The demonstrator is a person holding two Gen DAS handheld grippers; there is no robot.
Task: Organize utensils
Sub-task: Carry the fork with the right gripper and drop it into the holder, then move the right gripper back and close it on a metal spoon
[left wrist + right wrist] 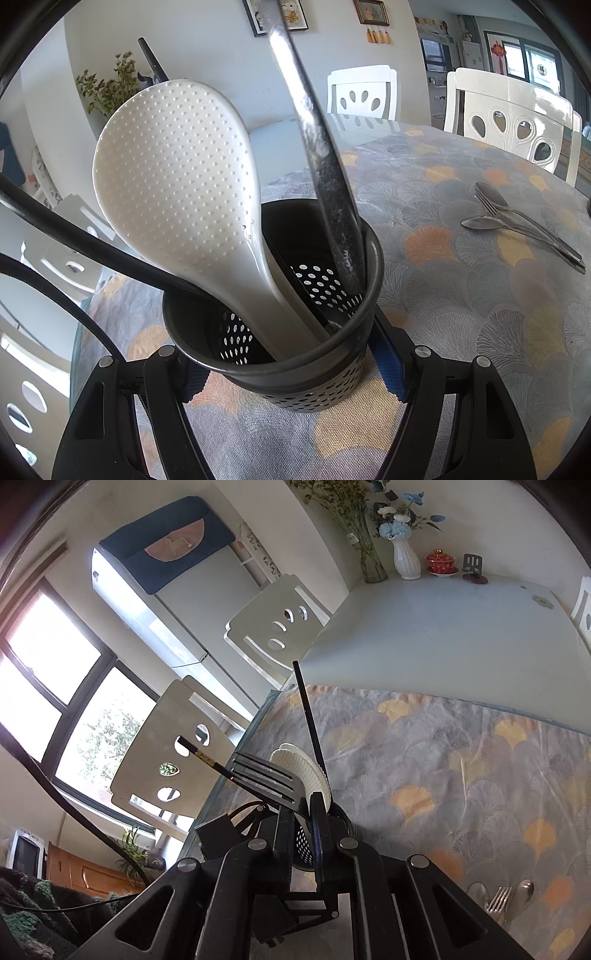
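Observation:
A black perforated utensil holder stands on the patterned tablecloth, and my left gripper is shut on it, blue pads against both sides. In the holder are a white dimpled rice paddle, a black chopstick and the metal handle of a slotted spatula. My right gripper hovers just above the holder. Its jaws stand a narrow gap apart around the neck of the spatula, whose black head sticks up past the fingers. The paddle and a chopstick rise behind it.
Two spoons and a fork lie together on the cloth to the right, also in the right wrist view. White chairs ring the table. Vases and a red cup stand at the far end. A black cable crosses at the left.

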